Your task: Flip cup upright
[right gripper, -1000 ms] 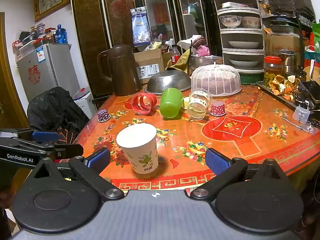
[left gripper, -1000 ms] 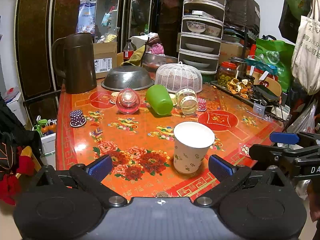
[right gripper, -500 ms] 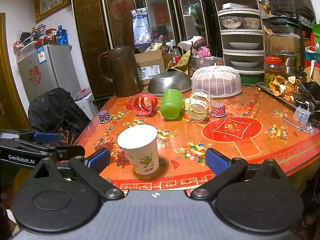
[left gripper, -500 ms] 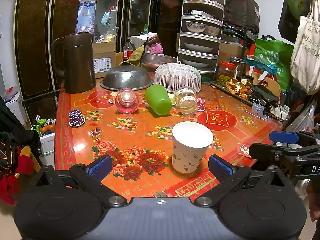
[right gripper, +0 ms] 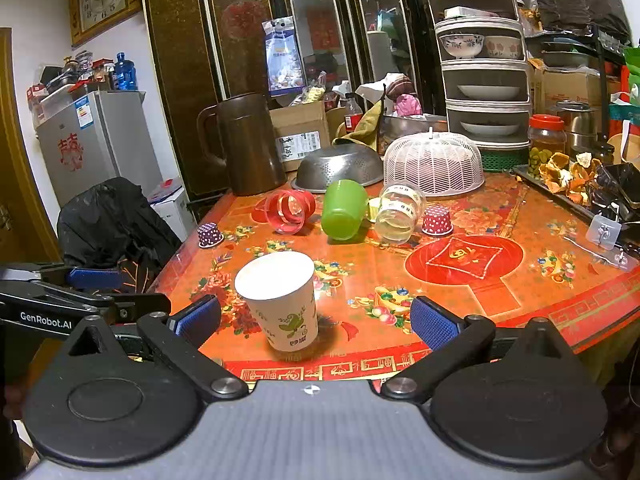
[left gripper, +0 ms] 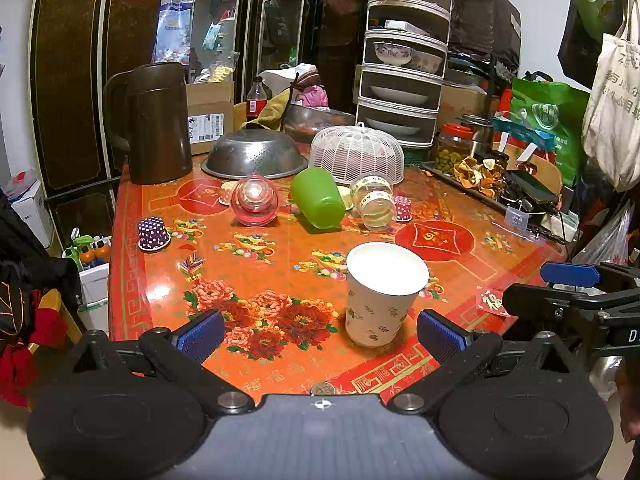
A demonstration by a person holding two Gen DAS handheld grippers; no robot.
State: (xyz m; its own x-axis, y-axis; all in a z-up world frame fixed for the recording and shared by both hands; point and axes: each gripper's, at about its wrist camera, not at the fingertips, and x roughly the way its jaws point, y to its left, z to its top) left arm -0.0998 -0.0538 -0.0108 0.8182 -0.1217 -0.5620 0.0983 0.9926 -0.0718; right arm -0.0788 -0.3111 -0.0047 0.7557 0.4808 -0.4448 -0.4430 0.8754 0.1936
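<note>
- Paper cup (left gripper: 380,296): standing mouth-up on worktop (left gripper: 256,264), ahead of and between left gripper (left gripper: 320,336) fingers, nearer the right-hand one.
- Left gripper, right gripper (right gripper: 316,322): fingers spread wide, holding nothing.
- Step, judged: flip seems done; keep fingers clear of the rim, since the light cup could tip.

Cluttered floral table (left gripper: 280,264), upright paper cup (left gripper: 380,296)

Both cameras sit low at the near edge of the counter (left gripper: 132,248) and look across it toward the cabinets. The left view stands more to the left, the right one more to the right. Both show the paper cup (left gripper: 380,294) (right gripper: 282,300) close in front, and each sees the other tool at its side.
</note>
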